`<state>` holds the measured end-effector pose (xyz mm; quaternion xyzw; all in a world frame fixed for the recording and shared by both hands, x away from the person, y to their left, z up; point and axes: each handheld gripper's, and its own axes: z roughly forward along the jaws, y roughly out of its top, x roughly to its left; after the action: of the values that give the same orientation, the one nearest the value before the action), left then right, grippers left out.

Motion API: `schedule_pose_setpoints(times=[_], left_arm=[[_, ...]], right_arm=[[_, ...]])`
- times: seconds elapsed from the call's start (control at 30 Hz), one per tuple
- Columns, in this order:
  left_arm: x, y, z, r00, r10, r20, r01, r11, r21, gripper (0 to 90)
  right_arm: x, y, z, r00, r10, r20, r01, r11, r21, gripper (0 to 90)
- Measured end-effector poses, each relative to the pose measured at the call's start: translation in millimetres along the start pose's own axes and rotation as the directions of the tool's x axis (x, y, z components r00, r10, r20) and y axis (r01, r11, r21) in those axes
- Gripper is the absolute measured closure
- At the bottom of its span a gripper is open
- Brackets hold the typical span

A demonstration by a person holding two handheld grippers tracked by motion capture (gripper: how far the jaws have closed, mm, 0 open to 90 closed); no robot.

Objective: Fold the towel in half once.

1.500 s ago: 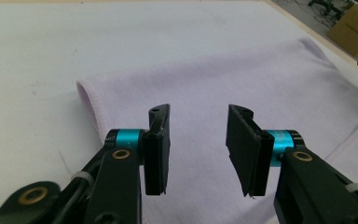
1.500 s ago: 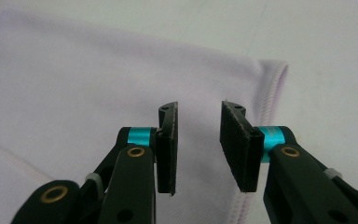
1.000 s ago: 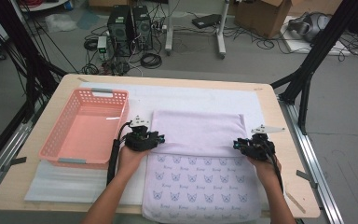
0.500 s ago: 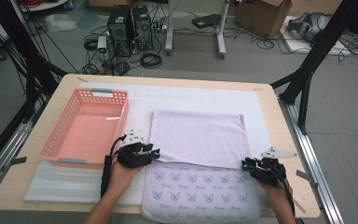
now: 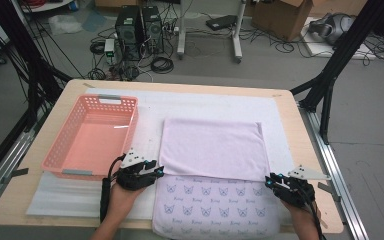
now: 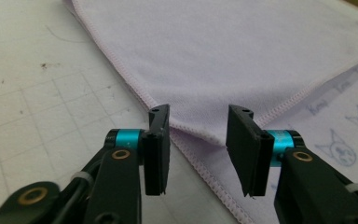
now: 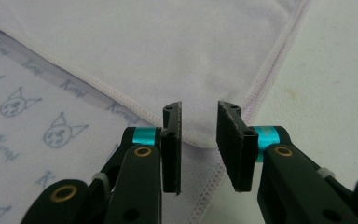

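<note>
Between the parted jaws of the left gripper (image 6: 198, 154), a folded corner of the lilac towel (image 6: 242, 56) is lying flat on the white mat (image 6: 37, 107), with nothing being pinched. Those jaws have just been closing slightly, with only the corner showing in the gap. Ahead of the right gripper (image 7: 199, 147), the towel's other folded corner is sitting just beyond the tips, and its jaws are standing apart, having just been opening a little. Below both corners, the cat-printed layer is spreading outward.
</note>
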<state>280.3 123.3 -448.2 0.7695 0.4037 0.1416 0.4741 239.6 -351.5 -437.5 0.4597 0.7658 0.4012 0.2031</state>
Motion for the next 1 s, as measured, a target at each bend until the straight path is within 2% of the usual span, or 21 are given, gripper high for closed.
schedule_pose_setpoints(times=[0.13,0.2,0.27,0.37,0.47,0.53,0.67,0.77,0.87,0.93,1.0], left_arm=[[-5.2,0.5,4.4,0.9999,0.016,-0.007,-0.016,0.9997,0.019,62.5],[-7.2,1.2,6.2,0.9990,0.027,-0.035,-0.026,0.9992,0.031,62.5],[-11.0,1.5,8.4,0.9964,0.060,-0.060,-0.057,0.9972,0.049,63.0],[-15.8,1.9,11.9,0.9905,0.106,-0.088,-0.098,0.9914,0.087,68.9],[-17.5,1.6,12.0,0.9882,0.125,-0.089,-0.117,0.9893,0.088,79.7],[-19.3,1.5,12.4,0.9843,0.146,-0.099,-0.137,0.9861,0.094,86.1],[-17.8,1.3,11.4,0.9886,0.123,-0.086,-0.116,0.9901,0.079,87.4],[-16.2,1.2,9.6,0.9908,0.113,-0.074,-0.109,0.9922,0.061,87.6],[-14.2,0.7,6.6,0.9958,0.074,-0.053,-0.073,0.9968,0.032,87.7],[-14.5,0.6,4.6,0.9963,0.071,-0.049,-0.070,0.9973,0.021,87.6],[-13.8,0.8,2.4,0.9974,0.062,-0.038,-0.062,0.9981,0.005,87.7]], right_arm=[[-0.4,-0.2,-2.3,1.0000,0.002,0.004,-0.002,1.000,-0.003,68.5],[-1.2,-0.7,-3.5,0.9999,0.006,0.010,-0.006,1.000,-0.003,67.3],[-2.8,-0.9,-5.3,1.0000,0.001,0.004,-0.001,1.000,-0.020,63.8],[-4.3,-0.5,-8.1,0.9999,0.010,0.006,-0.010,0.999,-0.041,59.5],[-6.6,-1.1,-10.3,0.9990,0.031,0.032,-0.029,0.999,-0.043,58.5],[-9.3,-2.1,-12.0,0.9976,0.049,0.048,-0.047,0.998,-0.040,60.1],[-10.7,-2.5,-13.6,0.9972,0.065,0.037,-0.063,0.997,-0.048,62.7],[-7.3,-1.7,-6.6,0.9966,0.080,0.016,-0.080,0.996,-0.040,62.1],[0.4,0.0,8.4,0.9992,0.035,0.022,-0.035,0.999,0.013,63.2],[3.1,-0.8,17.0,0.9992,0.018,0.035,-0.020,0.998,0.061,66.5],[5.2,-0.5,17.8,0.9989,-0.020,0.043,0.017,0.998,0.067,76.1]])
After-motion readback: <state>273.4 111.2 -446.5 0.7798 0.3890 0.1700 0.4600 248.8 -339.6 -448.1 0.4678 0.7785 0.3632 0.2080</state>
